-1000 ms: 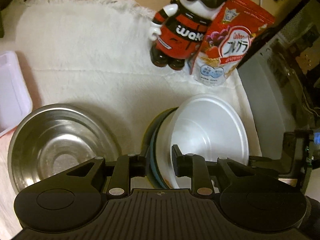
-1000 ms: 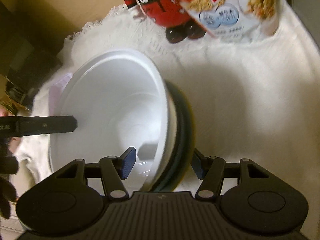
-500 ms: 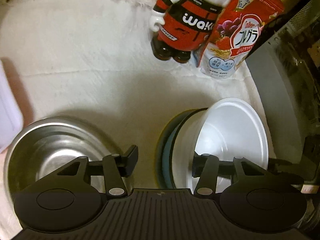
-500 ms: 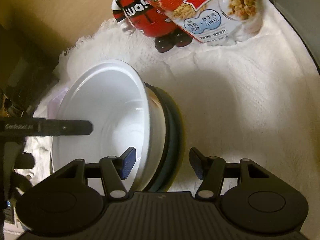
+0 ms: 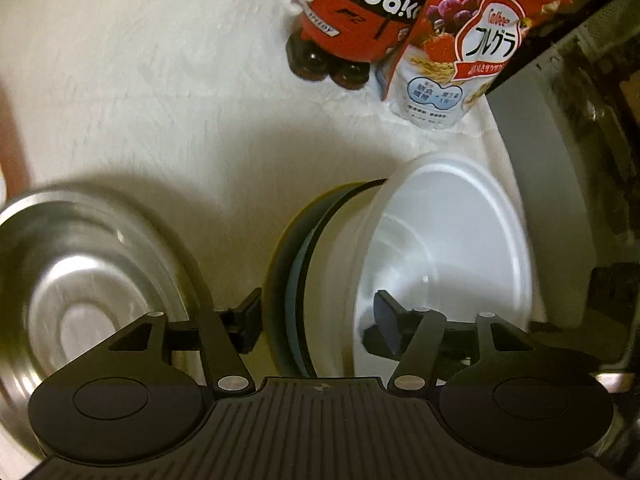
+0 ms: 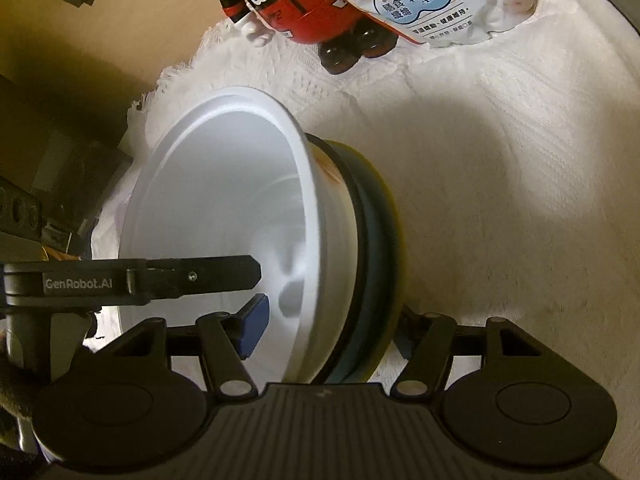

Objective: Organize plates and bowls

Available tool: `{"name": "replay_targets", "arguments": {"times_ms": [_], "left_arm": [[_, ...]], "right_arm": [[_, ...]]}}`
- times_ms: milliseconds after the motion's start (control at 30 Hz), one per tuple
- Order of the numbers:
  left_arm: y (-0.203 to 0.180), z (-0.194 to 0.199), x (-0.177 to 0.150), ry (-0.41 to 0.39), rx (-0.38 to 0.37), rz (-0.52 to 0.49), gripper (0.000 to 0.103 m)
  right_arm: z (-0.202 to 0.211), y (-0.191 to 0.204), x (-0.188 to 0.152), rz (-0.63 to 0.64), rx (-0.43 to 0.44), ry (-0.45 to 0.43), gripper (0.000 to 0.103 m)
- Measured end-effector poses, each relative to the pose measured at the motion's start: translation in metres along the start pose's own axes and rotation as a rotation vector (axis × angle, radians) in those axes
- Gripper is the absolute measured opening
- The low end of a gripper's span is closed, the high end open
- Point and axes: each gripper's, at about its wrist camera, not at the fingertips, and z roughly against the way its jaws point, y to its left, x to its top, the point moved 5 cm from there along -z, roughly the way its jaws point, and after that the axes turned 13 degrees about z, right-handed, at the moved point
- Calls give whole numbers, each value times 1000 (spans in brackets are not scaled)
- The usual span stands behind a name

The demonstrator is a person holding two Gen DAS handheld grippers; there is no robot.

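In the lower middle of the left view, a stack standing on edge on the white cloth (image 5: 160, 120): white bowl (image 5: 440, 240) with its mouth to the right, then a blue plate (image 5: 298, 280), then a yellow plate (image 5: 276, 264) at the left end. Astride this stack, the left gripper (image 5: 316, 322), jaws wide and opening, one finger just beside the yellow plate and the other inside the bowl, with no pressing to see on either side. At the lower left of the same view, near the stack but apart from it, a steel bowl (image 5: 92, 280), mouth up. At the top, a red toy figure (image 5: 360, 12) and beside it, touching, a cereal bag (image 5: 460, 60), both well apart from the stack. In the right view, the same stack in the middle, mouth of the bowl to the left. Astride it from the bottom edge, the right gripper (image 6: 328, 330), jaws about half wide and opening, blue pad inside the bowl with a small gap to its wall, other finger partly hidden behind the yellow plate. From the left edge of this view, one finger of the left gripper reaching into the bowl.
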Motion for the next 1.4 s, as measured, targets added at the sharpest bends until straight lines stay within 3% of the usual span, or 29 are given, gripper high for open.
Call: {"name": "replay_targets", "arguments": {"times_ms": [67, 167, 333, 567, 1000, 1400], "left_arm": [[0, 8, -6, 23, -9, 18, 71], [-3, 18, -19, 15, 6, -21, 71], [9, 15, -35, 42, 4, 9, 70], [7, 14, -40, 2, 33, 11, 71], [-2, 7, -38, 22, 99, -29, 71], [-4, 0, -36, 56, 131, -33, 73]], "right_arm": [[3, 2, -2, -19, -8, 21, 65], [8, 6, -10, -32, 36, 57, 65], [8, 8, -26, -10, 50, 95, 64], [18, 1, -21, -8, 56, 12, 63], [11, 3, -23, 38, 63, 28, 63], [6, -2, -30, -30, 99, 31, 58]]}}
